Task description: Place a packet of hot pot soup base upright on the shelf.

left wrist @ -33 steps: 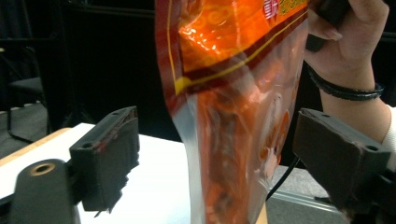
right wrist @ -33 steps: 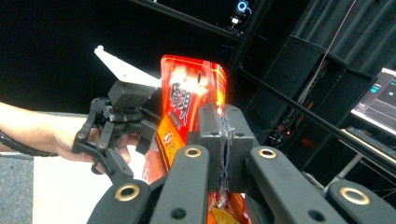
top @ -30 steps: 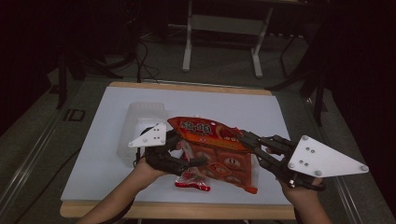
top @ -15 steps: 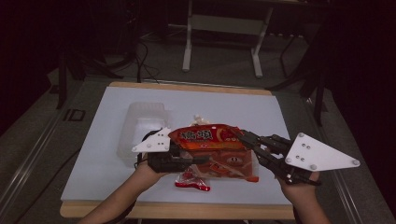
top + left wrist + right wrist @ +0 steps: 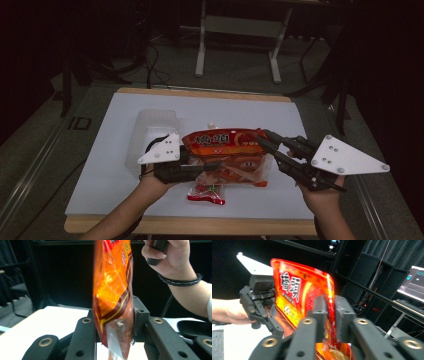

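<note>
While your left hand-held gripper [image 5: 207, 165] stays clamped on one edge of the orange bag [image 5: 227, 152] and your right hand-held gripper [image 5: 265, 141], jaws just eased wider, pinches the other, the bag hangs above the surface [image 5: 100, 165]. Light, crinkly and slippery, it is best held by its flat seams.

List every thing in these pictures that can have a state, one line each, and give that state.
Orange snack bag: lifted off the table, held at both ends.
Left gripper: shut on the bag's end; its jaws have just been closing.
Right gripper: jaws have just been opening, the bag's edge between them.
Small red packet: lying flat on the table.
Clear plastic container: resting on the table, lidless.
</note>
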Motion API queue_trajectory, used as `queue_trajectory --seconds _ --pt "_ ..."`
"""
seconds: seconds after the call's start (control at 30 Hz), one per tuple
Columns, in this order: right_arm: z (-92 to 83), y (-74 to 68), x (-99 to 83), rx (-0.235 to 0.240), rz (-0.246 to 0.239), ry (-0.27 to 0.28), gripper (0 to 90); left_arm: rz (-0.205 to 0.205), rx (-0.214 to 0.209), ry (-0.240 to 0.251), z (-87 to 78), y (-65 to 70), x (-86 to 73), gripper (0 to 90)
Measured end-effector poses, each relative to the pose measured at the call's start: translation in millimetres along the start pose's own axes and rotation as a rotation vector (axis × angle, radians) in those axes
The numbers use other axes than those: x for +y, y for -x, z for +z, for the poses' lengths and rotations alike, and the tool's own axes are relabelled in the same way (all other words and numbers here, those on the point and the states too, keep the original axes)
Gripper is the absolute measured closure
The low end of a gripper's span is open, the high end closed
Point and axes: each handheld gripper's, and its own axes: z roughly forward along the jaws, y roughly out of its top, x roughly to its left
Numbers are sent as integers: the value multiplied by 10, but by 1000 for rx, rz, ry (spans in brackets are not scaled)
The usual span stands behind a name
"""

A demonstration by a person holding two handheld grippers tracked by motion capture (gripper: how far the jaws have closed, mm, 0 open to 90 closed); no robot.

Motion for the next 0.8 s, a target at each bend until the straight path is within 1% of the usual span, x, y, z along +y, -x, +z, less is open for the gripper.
queue_trajectory --seconds 0.03,0.07,0.1,0.13,0.17,0.2,0.23,0.27,0.3,0.37,0.4,0.43,0.47,0.53,0.6,0.67,0.73,0.8 --pt "-10 13 2 -7 8 7 722 -7 14 2 -15 -11 9 717" --pt "-26 26 5 -20 14 15 659 -15 31 10 -33 -27 16 717" --pt "-43 41 7 -21 24 27 604 -24 43 20 -56 -50 20 717" --pt "-59 56 4 -27 37 38 562 -26 49 25 -80 -77 26 717" --pt "-70 65 -5 -38 44 42 538 -22 64 30 -106 -99 34 717" --pt "-73 65 -20 -48 46 42 492 -24 79 33 -129 -118 44 717" --pt "-74 64 -39 -60 43 44 444 -21 95 32 -152 -139 56 717" --pt "-75 62 -60 -72 47 51 401 -27 116 35 -181 -164 68 717" --pt "-70 63 -83 -77 55 50 369 -32 128 37 -196 -180 74 717" --pt "-72 64 -117 -91 61 50 300 -27 168 48 -236 -206 84 717" --pt "-73 70 -134 -88 72 55 271 -22 193 50 -260 -219 92 717" --pt "-72 84 -154 -86 87 51 237 -18 206 54 -275 -229 97 717" --pt "-74 92 -171 -77 89 45 196 -21 221 59 -295 -245 103 717" --pt "-74 102 -208 -79 109 47 187 -26 241 71 -342 -296 118 717" --pt "-71 108 -248 -69 126 43 158 -34 262 83 -389 -347 133 717" --pt "-70 110 -294 -73 130 48 136 -30 292 91 -431 -382 150 717" --pt "-69 119 -340 -69 146 50 133 -28 317 95 -466 -417 167 717" --pt "-65 135 -388 -55 161 50 122 -23 341 96 -498 -447 180 717"
